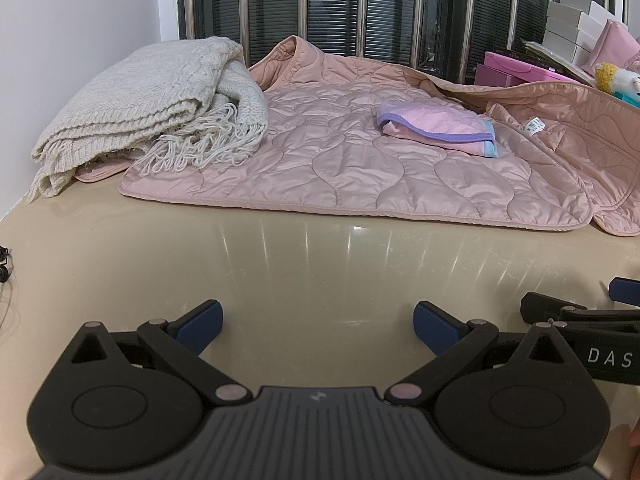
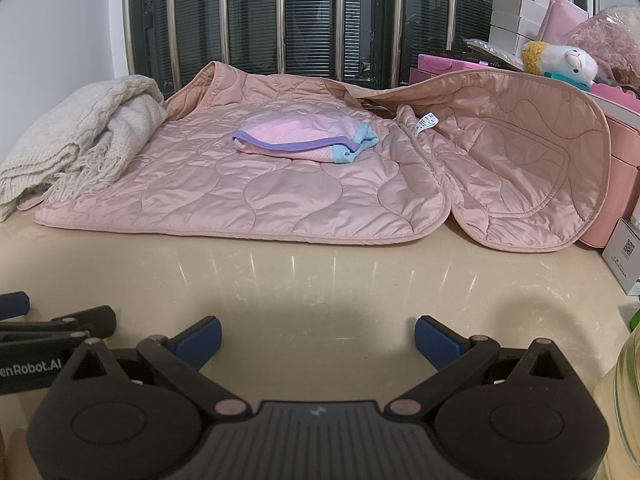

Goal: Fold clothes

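A pink quilted jacket lies spread on the beige countertop, its right panel curling up against boxes. On top of it rests a small folded pink garment with purple and light-blue trim. A cream knitted blanket with fringe is heaped at the left, overlapping the jacket's edge. My left gripper hovers open over bare counter, short of the jacket's hem. My right gripper is open too, beside it and equally far from the hem.
Pink and white boxes, a plush toy and a pink case crowd the right side. A small white carton and a glass container stand at the near right. A barred window runs behind; a white wall at left.
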A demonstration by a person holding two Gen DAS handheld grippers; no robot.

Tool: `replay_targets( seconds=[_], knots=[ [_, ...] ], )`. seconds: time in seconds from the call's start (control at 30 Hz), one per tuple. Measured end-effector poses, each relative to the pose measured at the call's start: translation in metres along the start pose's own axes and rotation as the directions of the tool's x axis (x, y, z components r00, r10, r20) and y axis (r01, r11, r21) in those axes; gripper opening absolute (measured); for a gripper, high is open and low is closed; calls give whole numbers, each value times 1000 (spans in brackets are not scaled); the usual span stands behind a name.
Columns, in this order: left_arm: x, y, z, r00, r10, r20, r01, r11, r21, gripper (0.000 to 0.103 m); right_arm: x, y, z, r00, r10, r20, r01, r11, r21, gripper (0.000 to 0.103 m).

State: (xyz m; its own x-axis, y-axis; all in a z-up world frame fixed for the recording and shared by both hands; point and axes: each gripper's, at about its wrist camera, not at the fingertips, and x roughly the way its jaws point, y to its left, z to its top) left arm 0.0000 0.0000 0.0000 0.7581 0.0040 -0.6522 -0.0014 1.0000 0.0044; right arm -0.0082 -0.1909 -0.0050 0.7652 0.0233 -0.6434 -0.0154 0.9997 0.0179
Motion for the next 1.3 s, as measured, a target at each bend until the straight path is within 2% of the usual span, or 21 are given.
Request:
replay_targets(
  seconds=[1.3],
  knots=[
    [1,4,3,1000,-12,1,12,1000,-13,103,3,2,0,1000,11,2,-11,1000,-9,103]
  ],
)
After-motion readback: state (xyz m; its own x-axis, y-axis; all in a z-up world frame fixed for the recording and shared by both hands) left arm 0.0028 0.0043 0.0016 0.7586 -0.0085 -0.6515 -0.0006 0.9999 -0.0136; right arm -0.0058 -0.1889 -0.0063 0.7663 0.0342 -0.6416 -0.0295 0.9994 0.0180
